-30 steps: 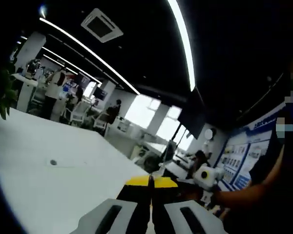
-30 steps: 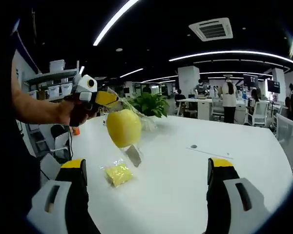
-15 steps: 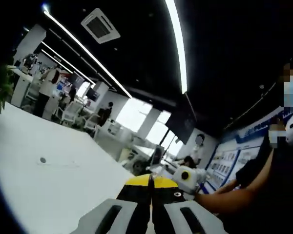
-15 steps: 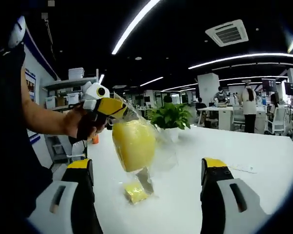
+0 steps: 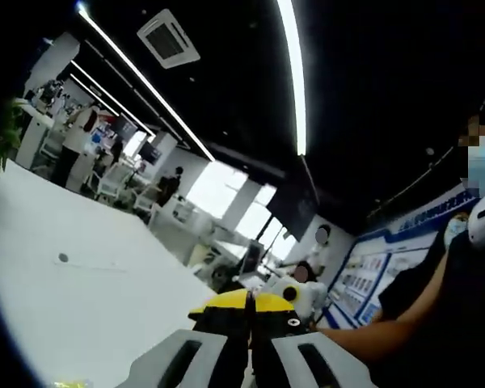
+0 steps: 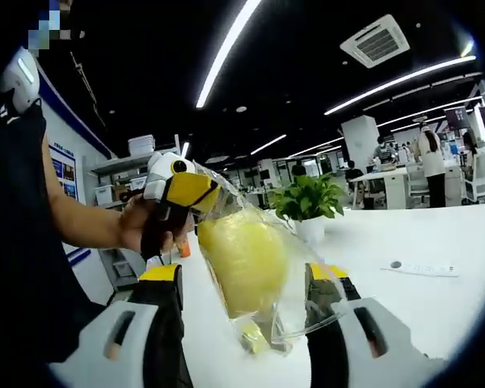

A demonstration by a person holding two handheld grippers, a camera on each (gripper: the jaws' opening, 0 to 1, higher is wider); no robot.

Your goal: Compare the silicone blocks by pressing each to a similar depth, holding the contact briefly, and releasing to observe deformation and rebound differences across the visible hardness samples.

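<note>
Closer now, the bagged yellow block (image 6: 244, 260) hangs from the shut left tongs (image 6: 196, 191) between the wide-open, empty right tongs (image 6: 246, 284), above the desk (image 6: 436, 242) — no press yet, so every comparison seems left to do

1. A broad white table (image 6: 436, 234) is seen.
2. A potted plant (image 6: 309, 208) is stood on it.
3. A small round fitting (image 5: 63, 258) is set in its surface.
</note>
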